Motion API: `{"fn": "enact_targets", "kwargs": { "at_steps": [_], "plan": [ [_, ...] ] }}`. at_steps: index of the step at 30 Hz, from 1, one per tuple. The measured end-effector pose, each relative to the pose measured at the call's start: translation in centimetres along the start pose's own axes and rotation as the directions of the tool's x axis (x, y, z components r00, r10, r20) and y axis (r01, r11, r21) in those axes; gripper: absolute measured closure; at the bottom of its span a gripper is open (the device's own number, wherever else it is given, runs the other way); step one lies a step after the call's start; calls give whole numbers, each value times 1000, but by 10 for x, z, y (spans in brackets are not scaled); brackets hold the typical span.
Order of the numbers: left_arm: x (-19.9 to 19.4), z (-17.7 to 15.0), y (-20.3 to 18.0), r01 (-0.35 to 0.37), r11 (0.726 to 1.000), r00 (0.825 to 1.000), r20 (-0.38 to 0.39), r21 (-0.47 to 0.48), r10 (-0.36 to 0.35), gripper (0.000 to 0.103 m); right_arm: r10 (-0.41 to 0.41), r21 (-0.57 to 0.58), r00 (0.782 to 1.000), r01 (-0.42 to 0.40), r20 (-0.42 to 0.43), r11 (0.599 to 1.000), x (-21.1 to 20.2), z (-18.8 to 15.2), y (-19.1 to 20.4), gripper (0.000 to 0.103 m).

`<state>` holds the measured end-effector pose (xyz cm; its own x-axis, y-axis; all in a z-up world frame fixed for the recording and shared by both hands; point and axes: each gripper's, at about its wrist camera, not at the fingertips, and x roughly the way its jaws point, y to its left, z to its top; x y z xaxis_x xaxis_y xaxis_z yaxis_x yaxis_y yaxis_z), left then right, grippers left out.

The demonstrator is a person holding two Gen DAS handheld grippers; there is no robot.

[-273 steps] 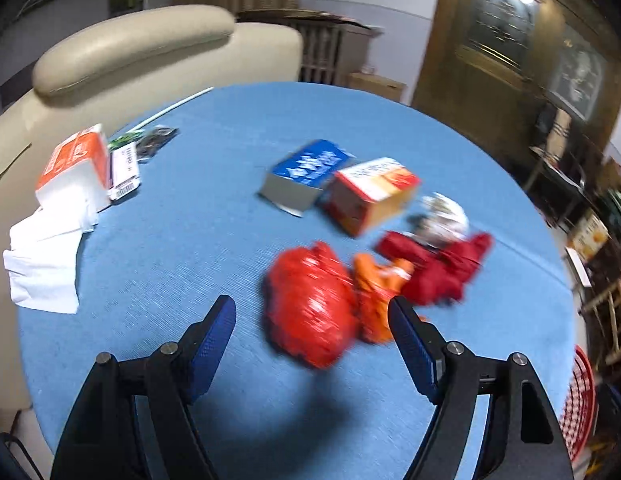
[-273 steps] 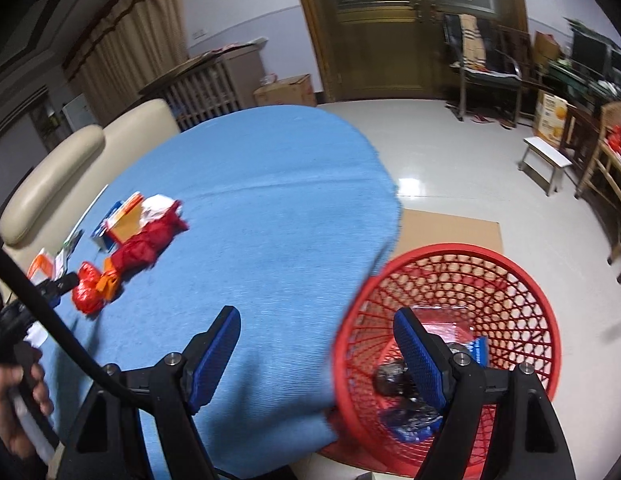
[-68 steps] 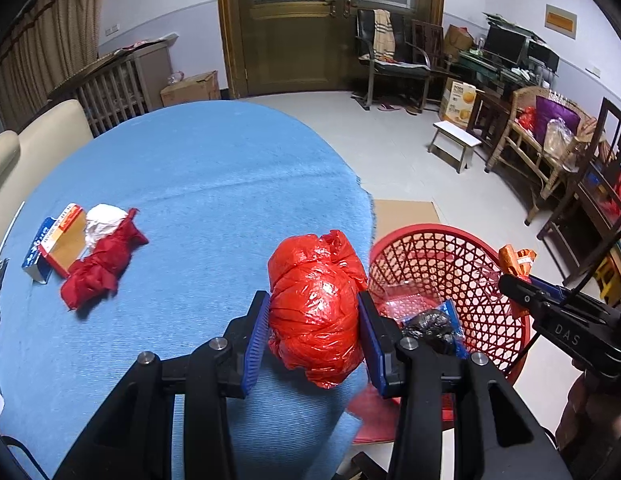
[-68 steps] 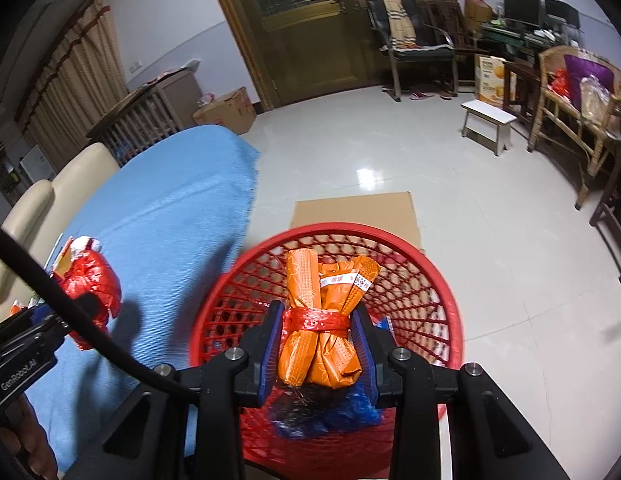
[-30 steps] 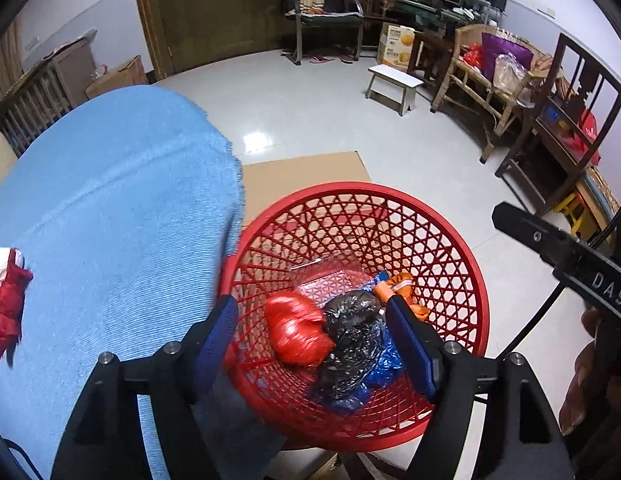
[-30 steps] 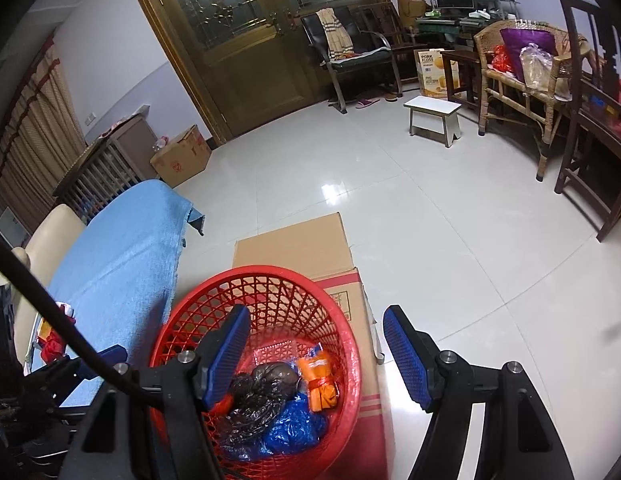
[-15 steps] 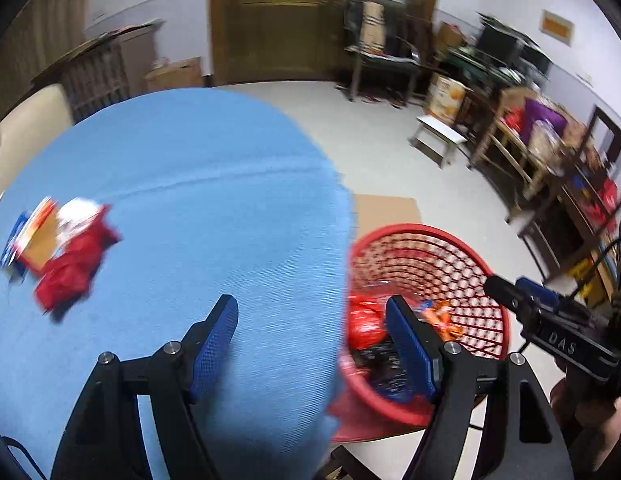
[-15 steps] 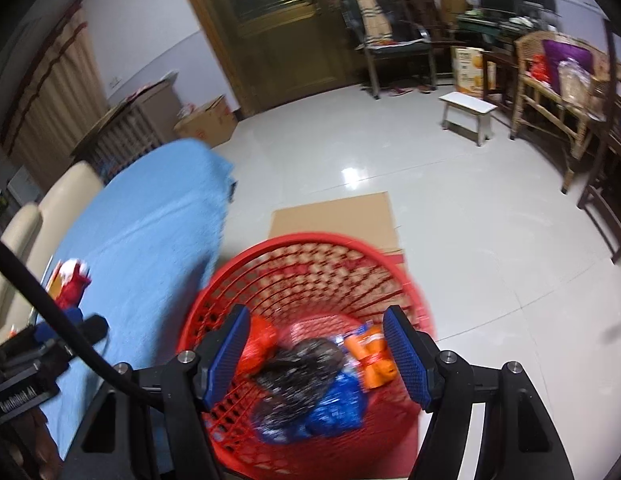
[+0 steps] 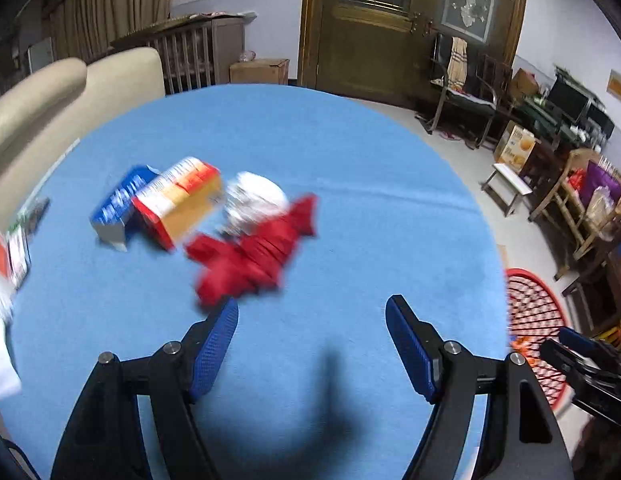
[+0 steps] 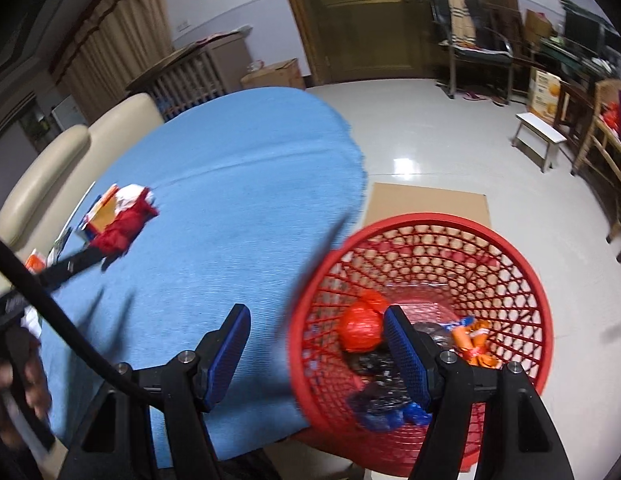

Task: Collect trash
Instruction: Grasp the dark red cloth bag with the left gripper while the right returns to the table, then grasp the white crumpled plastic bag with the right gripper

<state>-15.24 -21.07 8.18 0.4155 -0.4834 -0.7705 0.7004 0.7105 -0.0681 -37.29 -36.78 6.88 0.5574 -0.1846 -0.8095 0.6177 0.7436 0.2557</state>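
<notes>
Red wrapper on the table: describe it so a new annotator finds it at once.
Start at the blue tablecloth in the left wrist view and find the small clutter left of centre. The red wrapper is the crumpled dark-red piece at its near edge, just ahead of the open left gripper. Unlike the orange box, blue box and white wad behind it, it is soft, shapeless and all red.

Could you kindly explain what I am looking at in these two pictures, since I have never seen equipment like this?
A person holds a two-finger gripper in each hand, each with a fisheye camera looking along its blue-padded fingers. The left gripper view faces a blue-clothed table bearing a crumpled red wrapper, an orange box, a blue box and white wrapping. The right gripper view looks over the table edge into a red basket on the floor, which already contains bagged rubbish. Both grippers are open and hold nothing.
</notes>
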Motion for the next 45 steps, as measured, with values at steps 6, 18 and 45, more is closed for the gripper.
{"fn": "enact_targets", "kwargs": {
  "at_steps": [6, 18, 45],
  "plan": [
    [36, 20, 22, -24, 999, 999, -40, 48, 26, 26, 8, -14, 1000, -8, -7, 1000, 1, 0, 10, 31],
    [70, 16, 34, 3, 999, 995, -101, -52, -9, 66, 31, -10, 999, -32, -34, 999, 19, 12, 15, 31],
    [-3, -60, 111, -162, 951, 986, -66, -264, 150, 67, 292, -206, 950, -309, -106, 929, 145, 110, 223, 31]
  ]
}}
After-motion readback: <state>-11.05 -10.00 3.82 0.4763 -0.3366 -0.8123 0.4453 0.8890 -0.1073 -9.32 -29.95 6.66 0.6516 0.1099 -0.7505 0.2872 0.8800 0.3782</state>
